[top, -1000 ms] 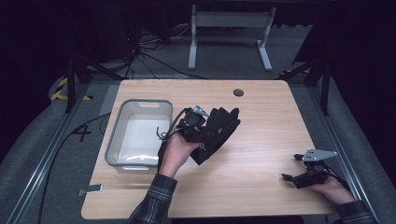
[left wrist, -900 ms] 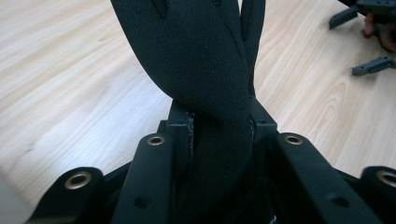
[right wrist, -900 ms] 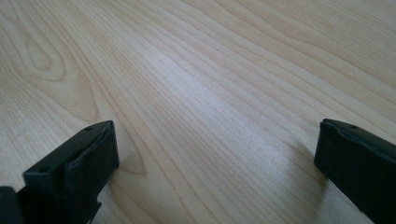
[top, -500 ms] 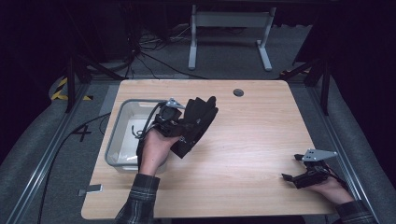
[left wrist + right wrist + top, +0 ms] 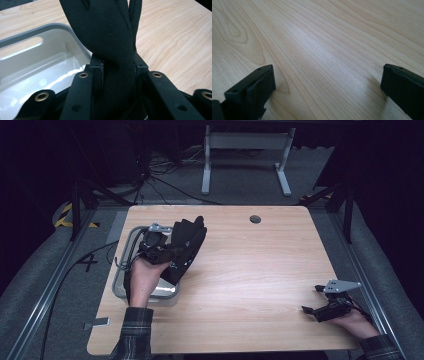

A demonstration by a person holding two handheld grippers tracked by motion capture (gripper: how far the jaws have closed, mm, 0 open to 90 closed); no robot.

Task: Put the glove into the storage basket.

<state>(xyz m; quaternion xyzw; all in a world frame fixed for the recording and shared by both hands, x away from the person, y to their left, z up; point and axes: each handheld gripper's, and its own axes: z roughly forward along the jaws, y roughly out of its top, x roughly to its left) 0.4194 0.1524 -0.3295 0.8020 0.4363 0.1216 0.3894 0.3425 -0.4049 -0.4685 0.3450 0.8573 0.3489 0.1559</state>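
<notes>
Moved left since a second ago: left gripper with the glove, from mid-table to the right rim of the bin. Now hangs at that rim, hand and forearm over the bin, glove trailing out over the table on the right.

Left gripper view: jaws clamped tight on the glove, cloth pinched between the pads near the cuff, glove fingers reaching away ahead. Bin off to the left of the jaws there, empty white floor, grey rim just beside the cloth; bare wood to the right.

Key relation: bin lies to the left of the held glove. Long axis of the glove runs up and right in the high view, slanting across the bin's right wall, cuff end at the rim, fingertips over wood. Probably a further shift left needed before letting go, or the fingertip end drapes over the wall.

Left hand clearly the nearer one, already at the bin. Right gripper well apart at the near right corner of the table, low over the wood; jaws spread wide in the right gripper view, holding nothing, plain table between them.
</notes>
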